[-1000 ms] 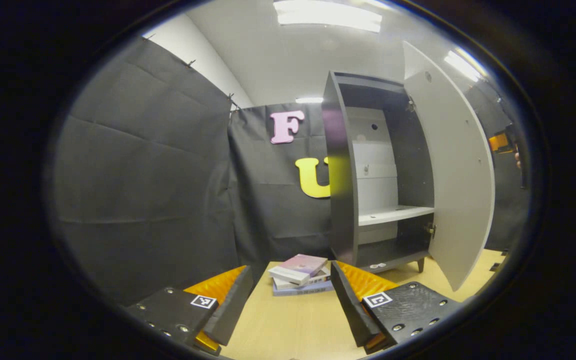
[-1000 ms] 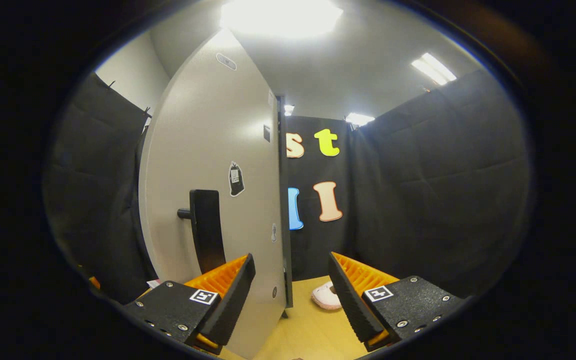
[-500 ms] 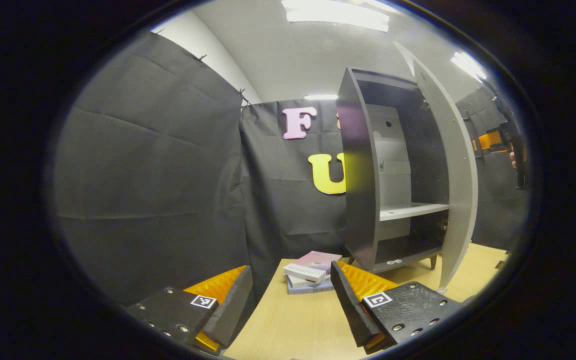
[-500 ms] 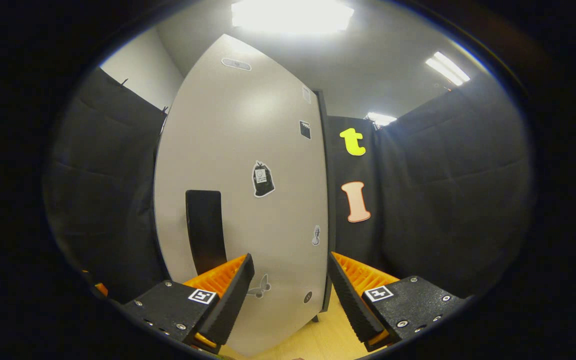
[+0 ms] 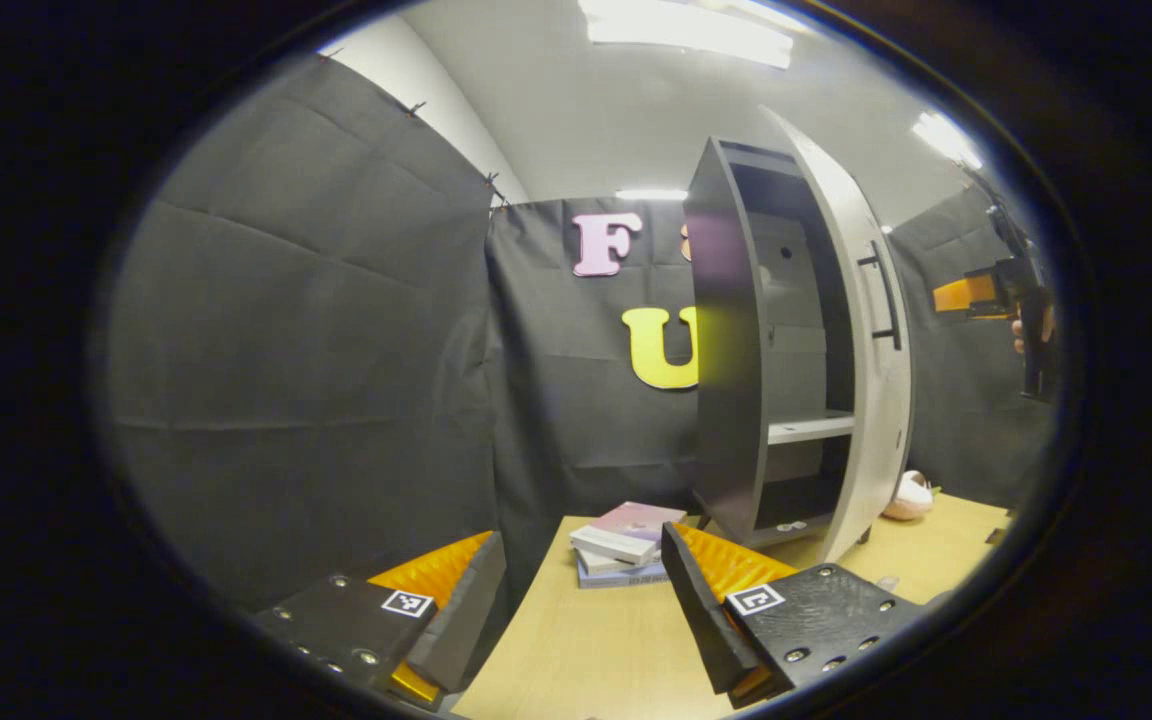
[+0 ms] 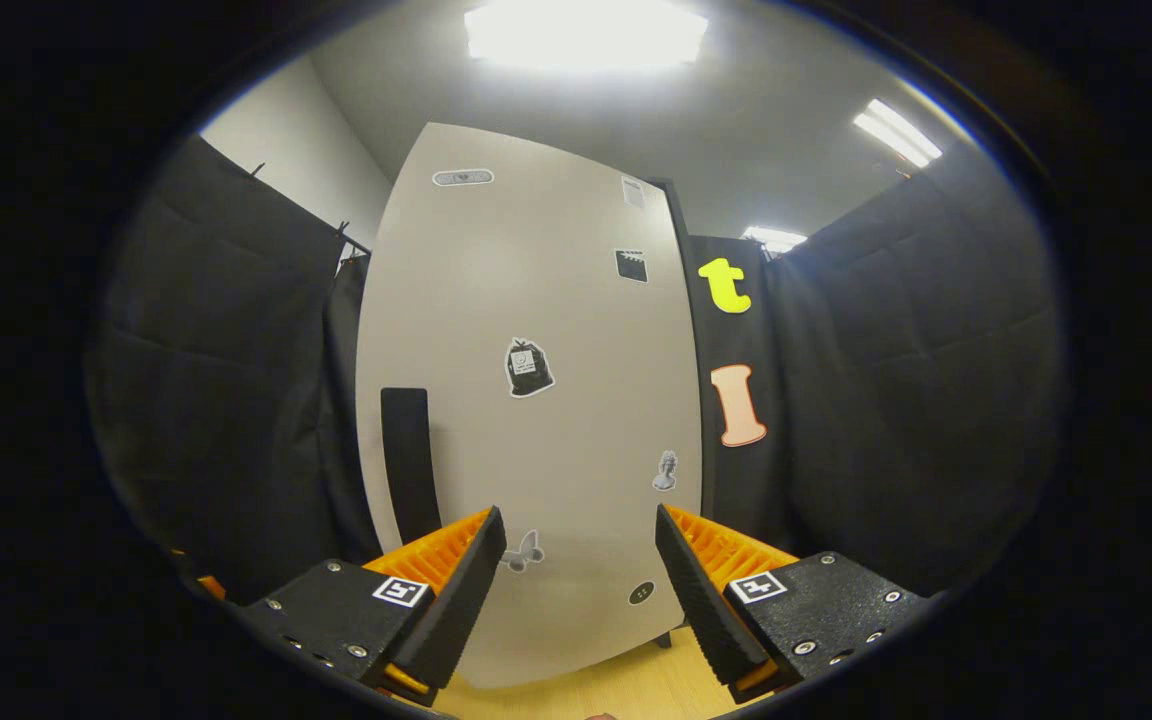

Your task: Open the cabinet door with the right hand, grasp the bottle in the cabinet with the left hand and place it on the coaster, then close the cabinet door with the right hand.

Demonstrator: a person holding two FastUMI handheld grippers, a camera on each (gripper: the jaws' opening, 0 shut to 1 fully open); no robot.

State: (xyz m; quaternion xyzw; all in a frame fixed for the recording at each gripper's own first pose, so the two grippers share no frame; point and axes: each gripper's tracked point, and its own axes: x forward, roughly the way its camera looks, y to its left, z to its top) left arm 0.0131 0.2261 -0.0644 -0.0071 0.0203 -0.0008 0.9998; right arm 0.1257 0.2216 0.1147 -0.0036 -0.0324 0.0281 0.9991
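The dark grey cabinet point(image 5: 726, 340) stands on the wooden table point(image 5: 576, 650), and its white door point(image 5: 866, 380) is swung almost shut, leaving a narrow gap. A white shelf point(image 5: 809, 428) shows through that gap. In the right gripper view the door's front point(image 6: 556, 450) with its stickers faces me, its black handle point(image 6: 408, 460) to the left. My right gripper point(image 6: 576, 590) is open just in front of the door's lower part, with nothing between its fingers. Farther off it appears as the right gripper point(image 5: 966, 294) held by a hand. My left gripper point(image 5: 581, 590) hangs open over the table.
A stack of books point(image 5: 626, 545) lies on the table left of the cabinet's foot. A small pink and white soft thing point(image 5: 908, 497) sits on the table to the right of the door. Black cloth walls close in the booth.
The door has swung from wide open to nearly shut, pushed along by the right gripper, whose view now faces the door's front squarely. The left gripper has stayed low over the table.
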